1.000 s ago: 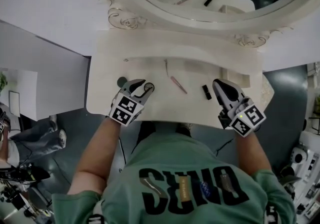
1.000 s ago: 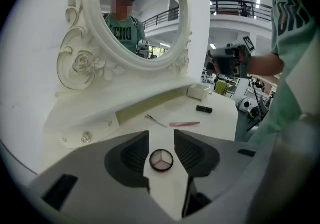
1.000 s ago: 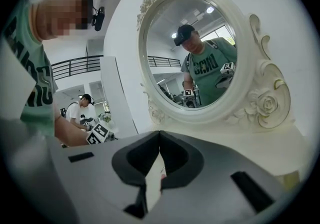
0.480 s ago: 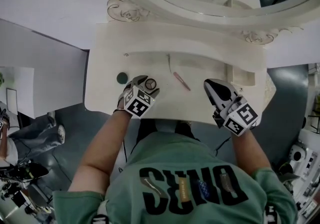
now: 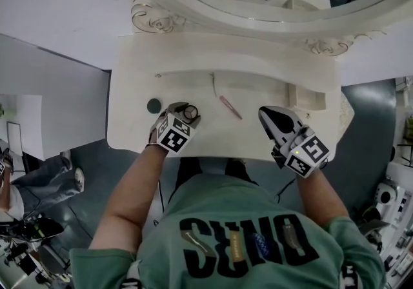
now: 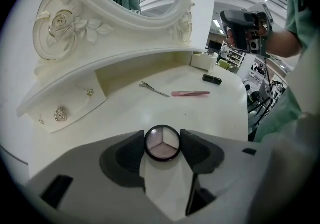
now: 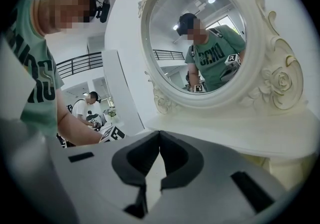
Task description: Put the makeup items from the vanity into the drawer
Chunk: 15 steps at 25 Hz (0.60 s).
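**A:** Left gripper [image 5: 188, 113] status?

**B:** Jaws are closing on the compact [image 6: 162, 144]. It sits dead centre between the tips, and both pads meet its rim, so it looks like contact. It lies flat on the vanity top [image 6: 125, 113], pans facing up.

**A:** Long axis?

**B:** None, it's round, so any grip line across it works. It's out at the tips, not deep in the throat, so I'd judge the hold shallow.

**A:** Right gripper [image 7: 159, 135]?

**B:** Jaws together, nothing between them. It's held off the top and faces the mirror [image 7: 200, 38]. Only the left one is on a task item.

**A:** Which way is the drawer?

**B:** What I take for the open drawer [image 5: 307, 97] is ahead of the left jaws and well to their right. The right gripper sits between the two, so the carry has to clear it.

**A:** Anything else in line?

**B:** A pink stick [image 6: 190, 93] lies ahead-right of the left jaws, with its long axis across their line. A hair clip [image 6: 154, 88] sits just left of it. A black tube [image 6: 212, 79] is further right, also lying crosswise.
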Each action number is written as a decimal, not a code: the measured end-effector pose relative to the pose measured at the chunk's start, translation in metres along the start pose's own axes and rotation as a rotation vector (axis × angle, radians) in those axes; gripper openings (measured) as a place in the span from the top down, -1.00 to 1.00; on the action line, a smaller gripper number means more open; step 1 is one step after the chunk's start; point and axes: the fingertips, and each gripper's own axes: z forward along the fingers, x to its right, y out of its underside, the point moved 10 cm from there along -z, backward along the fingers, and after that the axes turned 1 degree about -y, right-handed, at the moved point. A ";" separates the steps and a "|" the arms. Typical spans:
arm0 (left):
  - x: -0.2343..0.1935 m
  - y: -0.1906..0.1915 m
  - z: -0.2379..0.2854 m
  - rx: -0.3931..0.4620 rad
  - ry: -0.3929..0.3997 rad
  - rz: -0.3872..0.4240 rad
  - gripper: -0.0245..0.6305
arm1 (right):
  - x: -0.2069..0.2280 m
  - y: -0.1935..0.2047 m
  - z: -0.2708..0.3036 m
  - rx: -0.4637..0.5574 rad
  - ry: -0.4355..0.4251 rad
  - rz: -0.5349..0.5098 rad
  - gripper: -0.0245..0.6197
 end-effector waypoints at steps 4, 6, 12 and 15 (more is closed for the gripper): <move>0.002 -0.021 -0.021 0.092 0.035 -0.029 0.21 | 0.002 -0.013 -0.008 0.018 0.018 -0.015 0.90; 0.002 -0.045 -0.045 0.168 0.039 -0.033 0.21 | 0.003 -0.027 -0.018 0.037 0.033 -0.029 0.90; 0.005 -0.119 -0.134 0.424 0.027 -0.030 0.21 | -0.001 -0.084 -0.057 0.114 0.084 -0.075 0.90; 0.004 -0.158 -0.177 0.563 0.025 -0.019 0.21 | -0.005 -0.118 -0.074 0.156 0.112 -0.129 0.90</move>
